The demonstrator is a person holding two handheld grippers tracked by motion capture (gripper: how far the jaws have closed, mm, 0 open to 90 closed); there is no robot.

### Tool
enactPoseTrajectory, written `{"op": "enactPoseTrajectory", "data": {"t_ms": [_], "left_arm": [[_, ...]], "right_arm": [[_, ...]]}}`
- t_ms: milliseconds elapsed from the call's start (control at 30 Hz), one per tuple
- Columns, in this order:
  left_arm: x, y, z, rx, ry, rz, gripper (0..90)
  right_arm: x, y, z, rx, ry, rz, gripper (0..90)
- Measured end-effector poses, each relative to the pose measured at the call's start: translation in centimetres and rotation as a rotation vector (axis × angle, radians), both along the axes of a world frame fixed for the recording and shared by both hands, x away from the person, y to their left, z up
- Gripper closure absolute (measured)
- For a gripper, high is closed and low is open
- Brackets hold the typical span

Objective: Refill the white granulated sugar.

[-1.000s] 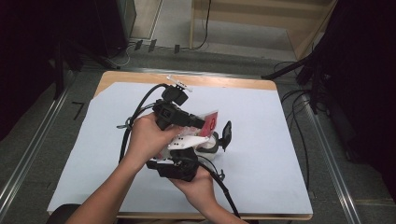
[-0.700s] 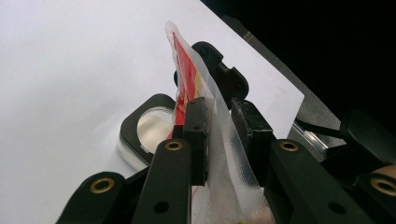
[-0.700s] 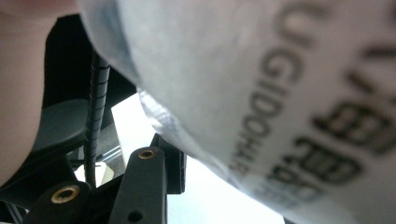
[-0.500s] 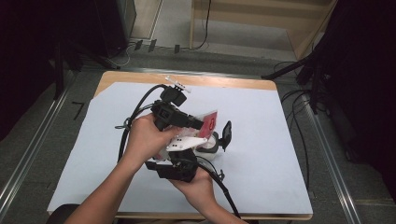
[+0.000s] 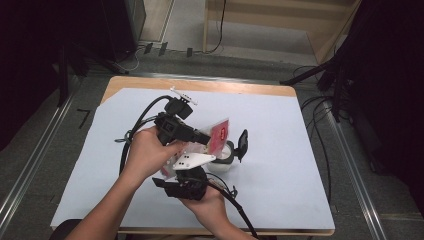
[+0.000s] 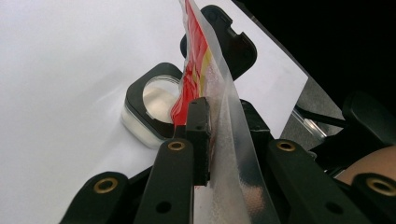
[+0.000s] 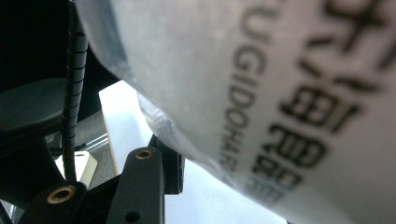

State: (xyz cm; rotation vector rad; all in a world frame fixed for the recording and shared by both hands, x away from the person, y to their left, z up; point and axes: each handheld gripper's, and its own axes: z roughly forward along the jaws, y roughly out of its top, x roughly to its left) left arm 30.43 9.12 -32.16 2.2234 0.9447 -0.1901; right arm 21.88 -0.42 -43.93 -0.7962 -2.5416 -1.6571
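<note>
White paper [image 5: 280,150] covers most of the wooden table [image 5: 200,85], and only thin strips of wood show at the far and near edges. Lots of bare paper lies to the right and at the far side, so there is room to move there. Grey floor and metal rails run along both sides of the table.

Both hands meet near the middle of the table, a bit to the left. The left gripper [image 5: 202,137] points to the right, and its jaws are pinched tight on a red and clear packet [image 6: 201,70]. The packet [image 5: 218,135] stands up on its edge, right above a small white tub [image 6: 149,109]. The tub has a black square rim, and its black lid [image 6: 231,39] is flipped open behind it. Something pale is inside. The tub [image 5: 225,156] sits on the paper, just right of the hands.

The right gripper [image 5: 187,185] is nearer the person, low by the front edge. A pale bag with black letters [image 7: 289,102] is pressed close to its camera. I cannot tell if its jaws are open or closed.
</note>
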Motion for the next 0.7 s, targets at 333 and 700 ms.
{"op": "enactPoseTrajectory", "data": {"t_ms": [333, 700], "left_arm": [[0.0, 0.1, -0.3, 0.017, 0.022, -0.008, 77.9], [0.3, 0.3, -1.0, 0.042, 0.062, -0.038, 77.3]], "right_arm": [[-0.3, 0.3, -0.5, -0.033, -0.040, 0.006, 60.5], [-0.5, 0.5, -1.5, -0.090, -0.071, 0.034, 61.6]]}}
